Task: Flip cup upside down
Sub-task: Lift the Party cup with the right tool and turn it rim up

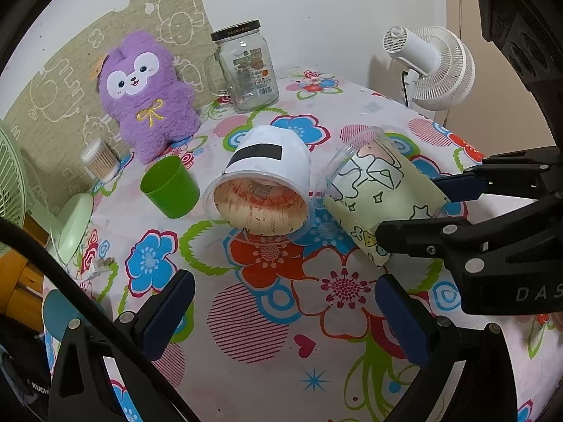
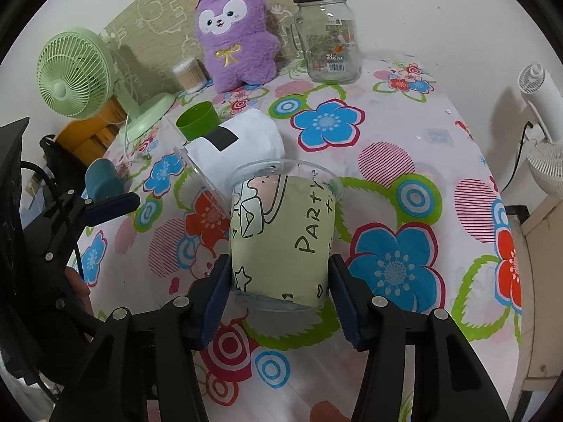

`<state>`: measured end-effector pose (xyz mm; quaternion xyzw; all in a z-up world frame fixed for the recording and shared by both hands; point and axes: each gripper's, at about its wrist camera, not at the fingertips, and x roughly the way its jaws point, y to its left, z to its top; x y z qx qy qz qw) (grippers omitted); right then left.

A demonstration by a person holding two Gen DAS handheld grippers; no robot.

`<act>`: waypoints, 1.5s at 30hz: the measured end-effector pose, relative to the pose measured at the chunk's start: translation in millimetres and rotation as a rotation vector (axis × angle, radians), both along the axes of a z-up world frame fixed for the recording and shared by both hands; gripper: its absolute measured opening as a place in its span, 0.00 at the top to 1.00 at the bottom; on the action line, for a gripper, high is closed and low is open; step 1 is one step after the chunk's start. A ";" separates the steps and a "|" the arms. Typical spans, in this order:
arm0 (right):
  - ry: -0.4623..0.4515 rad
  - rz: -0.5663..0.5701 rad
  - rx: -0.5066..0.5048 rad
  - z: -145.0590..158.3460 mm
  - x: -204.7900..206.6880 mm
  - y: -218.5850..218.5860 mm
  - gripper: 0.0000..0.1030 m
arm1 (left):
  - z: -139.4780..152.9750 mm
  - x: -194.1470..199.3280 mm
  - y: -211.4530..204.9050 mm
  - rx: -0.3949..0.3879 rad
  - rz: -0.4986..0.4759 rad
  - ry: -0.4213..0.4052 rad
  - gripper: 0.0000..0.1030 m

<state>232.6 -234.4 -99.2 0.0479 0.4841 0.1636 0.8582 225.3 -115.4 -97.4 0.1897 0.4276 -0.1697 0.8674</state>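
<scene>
A clear plastic cup with a pale green "PARTY" sleeve (image 2: 281, 232) lies tilted over the flowered tablecloth, its mouth pointing away from me. My right gripper (image 2: 279, 288) is shut on its lower body, a blue pad on each side. The left wrist view shows the same cup (image 1: 380, 193) leaning with its rim up and to the left, held by the right gripper (image 1: 418, 211). Its rim is close to a white cup with a black patch (image 1: 267, 176), which lies on its side. My left gripper (image 1: 285, 316) is open over bare cloth, in front of both cups.
A green cup (image 1: 169, 186) stands upright left of the white cup. Along the back are a purple plush toy (image 1: 147, 95), a glass jar (image 1: 246, 70) and a cotton swab tub (image 1: 100, 160). A white fan (image 1: 432, 66) is at the right and a green fan (image 2: 77, 74) at the left edge.
</scene>
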 end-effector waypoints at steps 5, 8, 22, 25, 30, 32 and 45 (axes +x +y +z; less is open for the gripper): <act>-0.025 -0.010 -0.031 5.9 -6.6 -0.6 0.45 | 4.4 -3.2 1.5 0.002 0.003 -0.006 0.00; -0.038 -0.011 -0.035 11.6 -11.7 -1.6 0.45 | 8.2 -7.0 1.4 0.001 0.000 -0.012 0.00; -0.105 0.018 -0.070 47.7 -59.8 12.2 0.45 | 37.3 -54.3 15.1 0.002 -0.002 -0.050 0.00; -0.106 0.032 -0.068 49.9 -75.9 19.5 0.45 | 41.5 -70.2 22.0 0.005 0.005 -0.054 0.00; -0.103 0.059 -0.065 50.2 -106.1 33.5 0.45 | 43.4 -102.0 34.4 0.006 0.021 -0.049 0.00; -0.101 0.071 -0.067 50.0 -118.3 39.6 0.45 | 42.8 -116.9 40.8 0.003 0.031 -0.045 0.00; -0.050 0.120 -0.069 35.3 -184.5 71.8 0.45 | 31.2 -198.2 73.6 -0.033 0.097 -0.012 0.00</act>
